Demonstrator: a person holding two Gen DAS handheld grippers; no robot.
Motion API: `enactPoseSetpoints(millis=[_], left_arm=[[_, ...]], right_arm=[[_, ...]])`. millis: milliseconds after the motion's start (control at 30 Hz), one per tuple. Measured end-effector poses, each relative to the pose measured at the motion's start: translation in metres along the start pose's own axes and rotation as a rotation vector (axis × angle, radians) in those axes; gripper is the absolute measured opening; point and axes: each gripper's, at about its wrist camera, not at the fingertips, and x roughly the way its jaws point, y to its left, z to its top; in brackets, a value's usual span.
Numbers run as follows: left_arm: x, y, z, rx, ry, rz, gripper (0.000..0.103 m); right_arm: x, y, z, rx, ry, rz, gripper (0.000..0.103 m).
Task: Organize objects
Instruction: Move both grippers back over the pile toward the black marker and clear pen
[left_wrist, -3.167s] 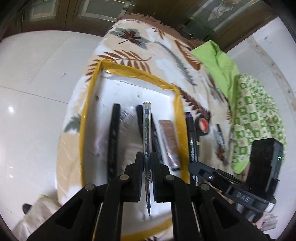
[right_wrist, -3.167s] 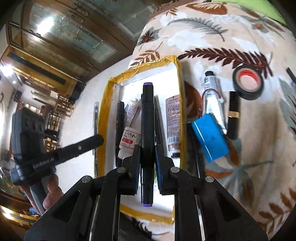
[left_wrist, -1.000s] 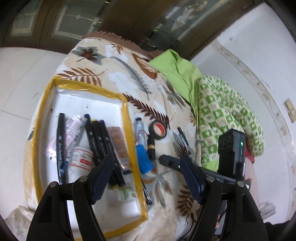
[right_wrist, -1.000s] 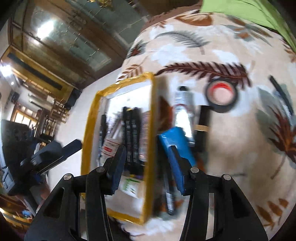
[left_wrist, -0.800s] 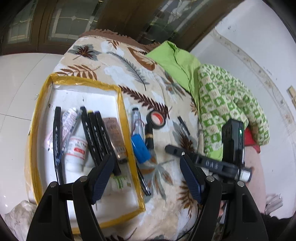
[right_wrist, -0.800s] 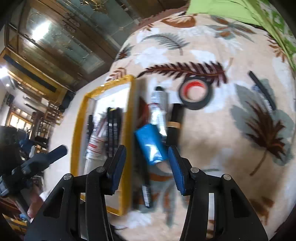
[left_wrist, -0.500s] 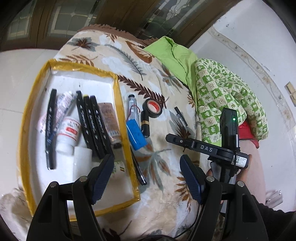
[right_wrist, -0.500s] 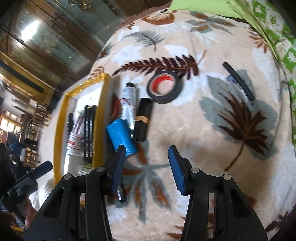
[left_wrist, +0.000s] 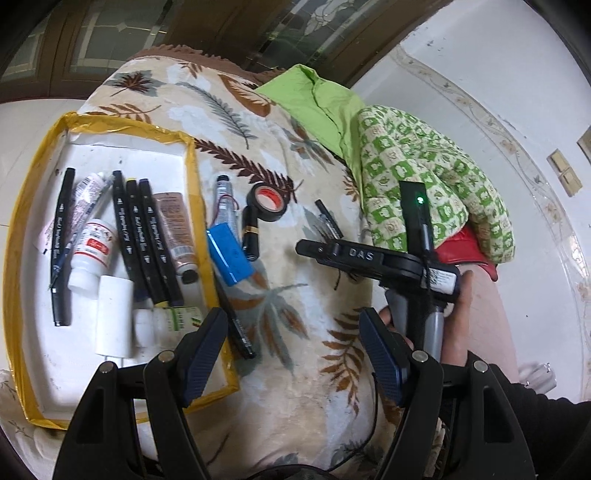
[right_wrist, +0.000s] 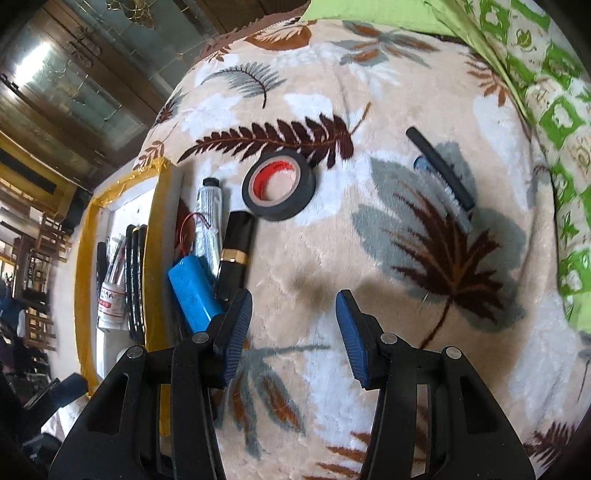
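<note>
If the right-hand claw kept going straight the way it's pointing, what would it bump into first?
Probably just the bare leaf-patterned blanket. The right gripper is open with nothing between its jaws; the black tape roll lies farther ahead, though depth is hard to judge.

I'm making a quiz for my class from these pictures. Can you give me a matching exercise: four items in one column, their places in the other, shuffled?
1. roll of tape
2. blue battery pack
3. white bottle
4. green checked cloth

A. inside the yellow-edged tray
B. at the blanket's far right edge
C. just outside the tray's right edge
D. on the blanket, touching the black and gold tube's far end

Pairs: 1-D, 2-C, 3-A, 4-B
</note>
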Motion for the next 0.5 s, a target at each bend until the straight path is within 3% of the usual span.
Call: enactPoseSetpoints(millis=[233, 500], left_arm=[[0.009, -0.004, -0.001, -0.016, 0.018, -0.006, 0.074], [0.016, -0.018, 0.005, -0.007, 0.032, 0.006, 0.074]], right_arm=[[-0.004, -0.029, 0.016, 0.071, -0.016, -0.025, 0.047], [-0.002, -0.049, 0.030, 0.065, -0.024, -0.035, 0.047]])
